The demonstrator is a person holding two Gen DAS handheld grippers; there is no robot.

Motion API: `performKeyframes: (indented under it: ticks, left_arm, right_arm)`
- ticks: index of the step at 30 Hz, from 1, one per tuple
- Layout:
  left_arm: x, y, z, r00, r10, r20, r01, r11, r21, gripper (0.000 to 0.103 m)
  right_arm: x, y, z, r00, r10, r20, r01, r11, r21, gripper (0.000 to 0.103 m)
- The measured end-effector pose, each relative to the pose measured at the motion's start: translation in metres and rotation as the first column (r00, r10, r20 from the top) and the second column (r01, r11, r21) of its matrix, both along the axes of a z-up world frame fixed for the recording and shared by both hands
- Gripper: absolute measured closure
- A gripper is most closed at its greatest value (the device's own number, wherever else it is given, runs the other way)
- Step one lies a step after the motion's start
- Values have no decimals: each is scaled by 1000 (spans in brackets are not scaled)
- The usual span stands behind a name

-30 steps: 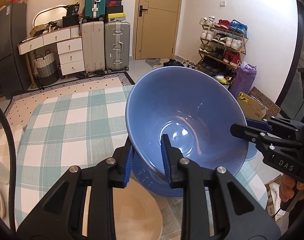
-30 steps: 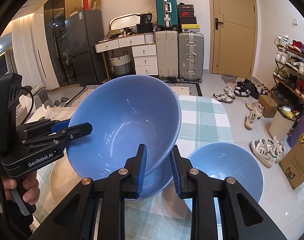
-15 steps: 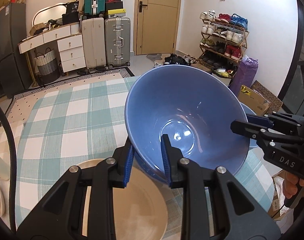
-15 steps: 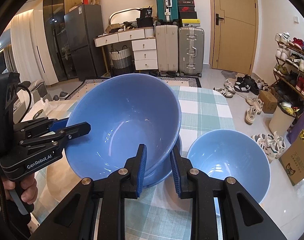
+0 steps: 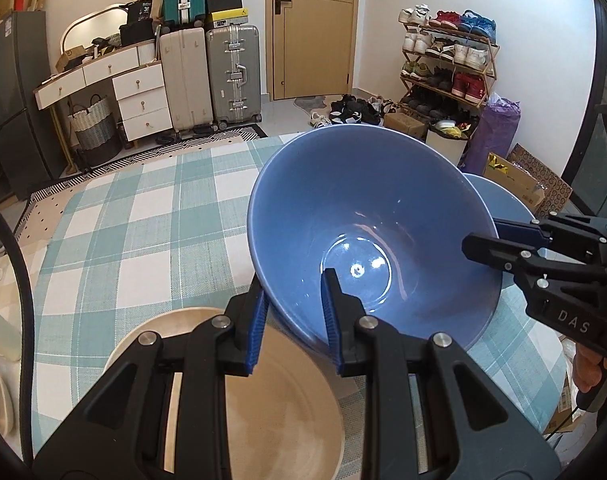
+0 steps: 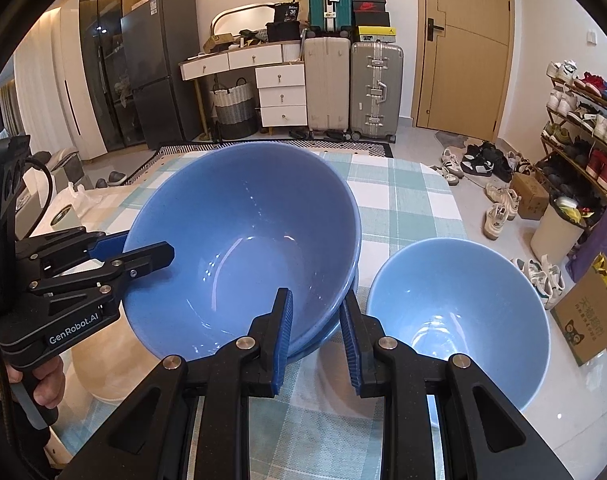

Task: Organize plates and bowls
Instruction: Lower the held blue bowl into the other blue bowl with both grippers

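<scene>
I have both tools clamped on the big blue bowl [image 6: 243, 256]: left tool [image 5: 291, 320] on its near-left rim, right tool [image 6: 315, 332] opposite. It hangs over another bowl on the surface [image 5: 143, 208]. Next, seat it squarely, then release.

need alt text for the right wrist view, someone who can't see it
Both grippers grip one large blue bowl by opposite rims, the right gripper near, the left gripper at left; it sits in another blue bowl on a checked tablecloth. A lighter blue bowl stands right of it.
</scene>
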State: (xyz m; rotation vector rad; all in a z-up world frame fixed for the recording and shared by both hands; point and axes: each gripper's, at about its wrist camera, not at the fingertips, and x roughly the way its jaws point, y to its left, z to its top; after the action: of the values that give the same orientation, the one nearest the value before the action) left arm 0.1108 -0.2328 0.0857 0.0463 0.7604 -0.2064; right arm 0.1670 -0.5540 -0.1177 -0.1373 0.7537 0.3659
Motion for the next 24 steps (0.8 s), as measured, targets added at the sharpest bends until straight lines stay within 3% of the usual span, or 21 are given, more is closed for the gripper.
performKeyframes:
  ticks: [24]
  left_arm:
    - [30, 2, -43, 1000, 12, -13, -11, 997, 82, 81]
  right_arm:
    - [7, 17, -32, 999, 7, 32, -2, 990, -139, 78]
